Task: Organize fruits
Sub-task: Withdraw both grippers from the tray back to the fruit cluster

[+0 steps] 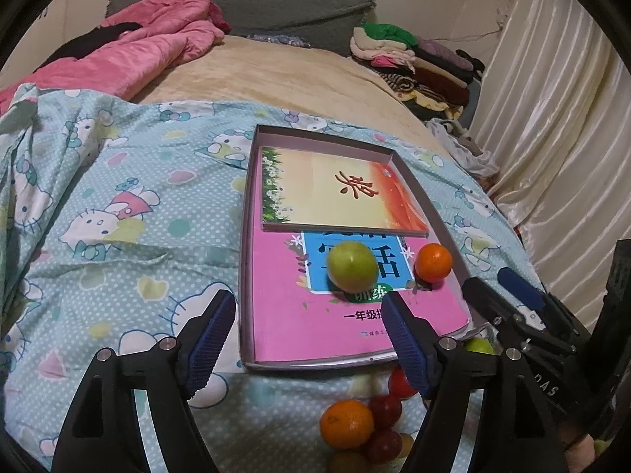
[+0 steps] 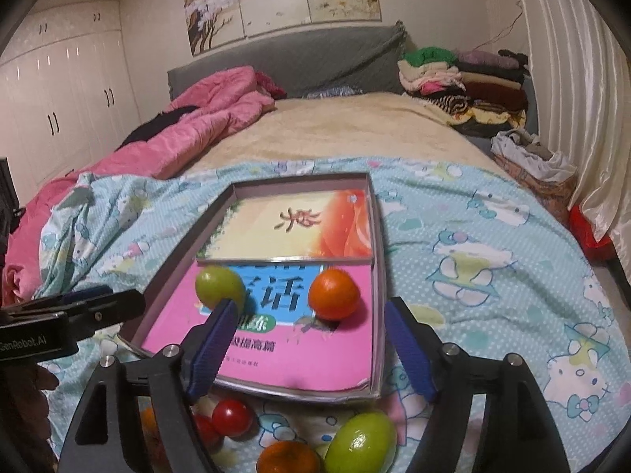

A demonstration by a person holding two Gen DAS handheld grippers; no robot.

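Note:
A shallow box (image 1: pixel 245 236) (image 2: pixel 379 276) lined with books lies on the bed. A green fruit (image 1: pixel 352 266) (image 2: pixel 219 285) and an orange (image 1: pixel 433 262) (image 2: pixel 334 293) rest on the pink book inside it. My left gripper (image 1: pixel 309 315) hovers open just short of the green fruit, touching nothing. My right gripper (image 2: pixel 311 339) is open just short of the orange, pads clear of it. Loose fruit lies in front of the box: an orange (image 1: pixel 347 423) (image 2: pixel 288 459), red fruits (image 1: pixel 384 410) (image 2: pixel 232 418) and a green one (image 2: pixel 361 443).
The box sits on a light-blue cartoon-print sheet (image 1: pixel 118 236). A pink quilt (image 1: pixel 157 39) is bunched at the far left and folded clothes (image 1: pixel 414 59) are stacked at the far right. Each gripper shows at the edge of the other's view.

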